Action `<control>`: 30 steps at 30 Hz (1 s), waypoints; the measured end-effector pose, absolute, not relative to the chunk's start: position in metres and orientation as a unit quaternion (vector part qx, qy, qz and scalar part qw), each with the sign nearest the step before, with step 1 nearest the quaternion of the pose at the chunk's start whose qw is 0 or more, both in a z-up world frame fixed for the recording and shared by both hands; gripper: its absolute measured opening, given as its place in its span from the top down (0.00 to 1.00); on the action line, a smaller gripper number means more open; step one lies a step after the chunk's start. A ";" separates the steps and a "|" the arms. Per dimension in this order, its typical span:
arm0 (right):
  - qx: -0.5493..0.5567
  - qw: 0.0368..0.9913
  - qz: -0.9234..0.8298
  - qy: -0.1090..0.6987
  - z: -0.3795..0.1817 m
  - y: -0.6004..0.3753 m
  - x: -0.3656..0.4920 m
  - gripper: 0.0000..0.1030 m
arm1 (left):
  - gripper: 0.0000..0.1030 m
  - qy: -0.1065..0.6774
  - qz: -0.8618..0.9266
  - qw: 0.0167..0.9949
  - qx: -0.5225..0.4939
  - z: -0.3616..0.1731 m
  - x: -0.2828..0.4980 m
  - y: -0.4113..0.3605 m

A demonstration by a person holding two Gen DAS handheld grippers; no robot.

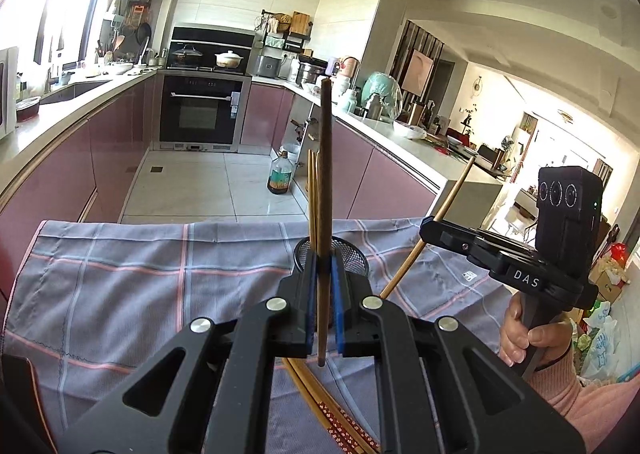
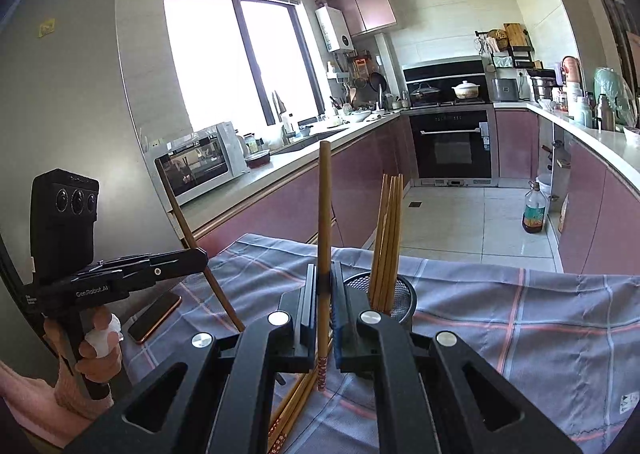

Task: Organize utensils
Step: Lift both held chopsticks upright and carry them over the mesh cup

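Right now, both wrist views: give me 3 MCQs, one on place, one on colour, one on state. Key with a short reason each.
1. Where do the sorted chopsticks stand?
A. In the mesh cup
B. In the sink
C. On the stove

2. What colour is the chopstick in the left gripper?
A. White
B. Dark brown
C. Green

3. What is the state of the right gripper?
A. Wide open, nothing between the jaws
B. Shut on a chopstick
C. Lying on the cloth

Key:
1 A: several light chopsticks stand upright in the black mesh cup on the checked cloth.
2 B: the left gripper clamps a dark brown chopstick held upright.
3 B: the right gripper has its pads closed on a light wooden chopstick with a patterned red end.
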State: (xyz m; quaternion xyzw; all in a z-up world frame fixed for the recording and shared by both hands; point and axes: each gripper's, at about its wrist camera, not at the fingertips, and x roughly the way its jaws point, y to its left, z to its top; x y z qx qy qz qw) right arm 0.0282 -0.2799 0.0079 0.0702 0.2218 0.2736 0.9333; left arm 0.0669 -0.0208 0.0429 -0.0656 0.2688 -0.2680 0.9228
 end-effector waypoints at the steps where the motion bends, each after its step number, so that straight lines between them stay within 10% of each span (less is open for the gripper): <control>1: 0.069 0.934 0.273 0.219 0.010 -0.280 0.028 0.95 | 0.93 0.266 -0.269 0.923 -0.066 0.046 0.068 -0.022; 30: 0.049 0.944 0.235 0.225 0.016 -0.282 0.088 0.95 | 0.93 0.262 -0.251 0.932 -0.021 0.067 0.139 -0.082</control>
